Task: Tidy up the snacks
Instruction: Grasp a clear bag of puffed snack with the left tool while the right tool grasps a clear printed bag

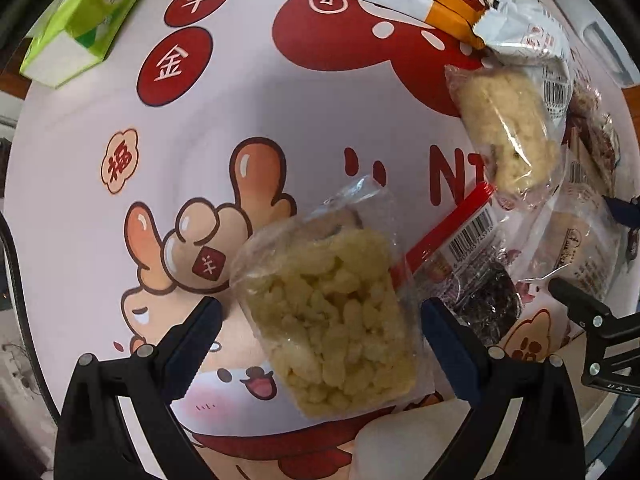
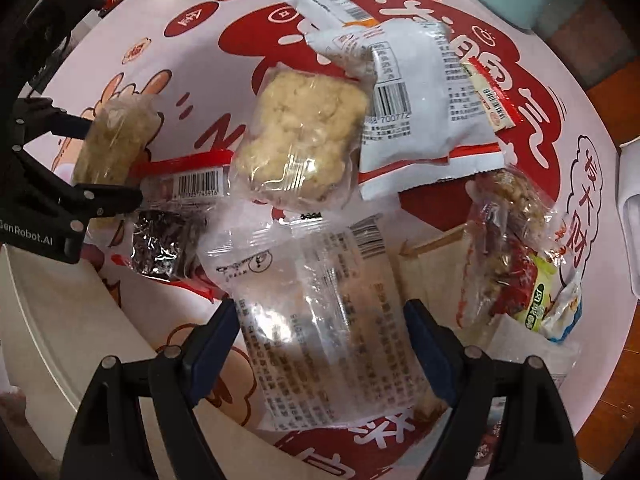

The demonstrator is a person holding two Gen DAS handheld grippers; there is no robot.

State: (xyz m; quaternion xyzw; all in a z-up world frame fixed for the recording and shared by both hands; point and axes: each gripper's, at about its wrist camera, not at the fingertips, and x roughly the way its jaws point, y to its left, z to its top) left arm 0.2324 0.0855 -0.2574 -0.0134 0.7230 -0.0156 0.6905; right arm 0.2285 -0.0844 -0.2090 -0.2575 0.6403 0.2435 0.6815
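A clear packet of yellow puffed-rice snack (image 1: 332, 320) lies on the printed tablecloth (image 1: 240, 100). My left gripper (image 1: 320, 340) points down over it, open, one finger on each side with a small gap to the wrapper. In the right wrist view that same gripper (image 2: 108, 164) straddles the packet (image 2: 116, 140) at the far left. My right gripper (image 2: 324, 344) stands open over a flat clear packet with printed text (image 2: 328, 320), its pads (image 2: 224, 332) close to the wrapper's edges. The right gripper (image 1: 592, 256) shows at the left wrist view's right edge.
A second puffed-rice packet (image 2: 300, 140), a white and orange packet (image 2: 420, 100), a dark foil packet with a red strip (image 2: 168, 244) and a nut bar (image 2: 508, 240) crowd the middle. A green tissue pack (image 1: 84, 20) lies far left. A white tray (image 2: 52, 320) sits lower left.
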